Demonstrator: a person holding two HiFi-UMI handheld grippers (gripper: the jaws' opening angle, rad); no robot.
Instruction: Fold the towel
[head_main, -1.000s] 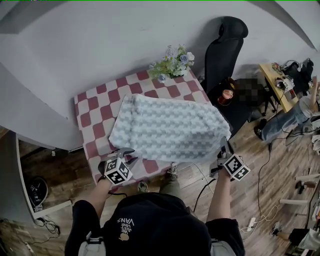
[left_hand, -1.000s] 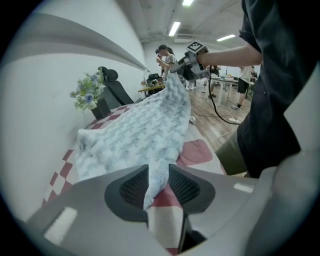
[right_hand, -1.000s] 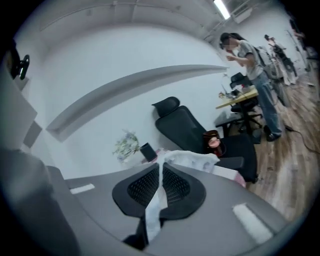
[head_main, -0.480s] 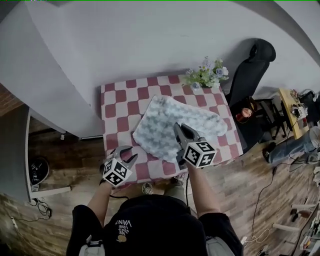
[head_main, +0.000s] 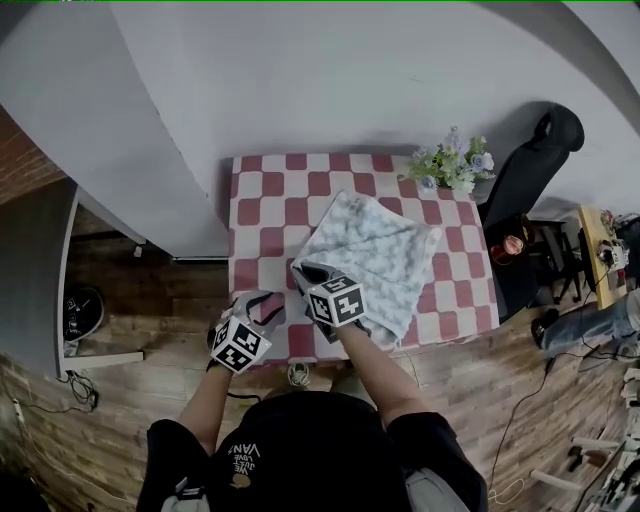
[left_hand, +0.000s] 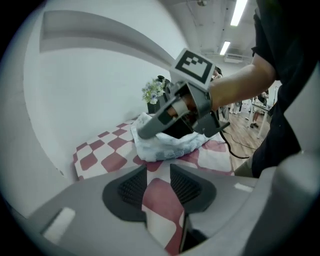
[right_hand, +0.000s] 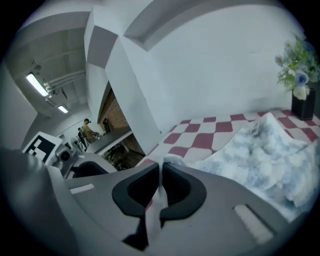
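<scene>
A pale blue-and-white textured towel (head_main: 378, 248) lies on the red-and-white checked table (head_main: 266, 202), its right part doubled over to the left. My right gripper (head_main: 304, 271) is shut on a towel corner at the towel's near left edge. In the right gripper view a strip of cloth is pinched between the closed pads of that gripper (right_hand: 161, 181), and the rest of the towel (right_hand: 260, 160) spreads to the right. My left gripper (head_main: 262, 303) hangs open and empty over the table's front left edge, apart from the towel (left_hand: 165, 147); only tablecloth shows through its gap (left_hand: 159, 182).
A vase of flowers (head_main: 455, 166) stands at the table's far right corner. A black chair (head_main: 540, 152) is beyond the right side. White walls close in behind and to the left. Wooden floor with cables lies around the table.
My right gripper has carried the towel's corner from the front right of the table across to the left, doubling the towel over. The left gripper drifted a little along the front edge.
</scene>
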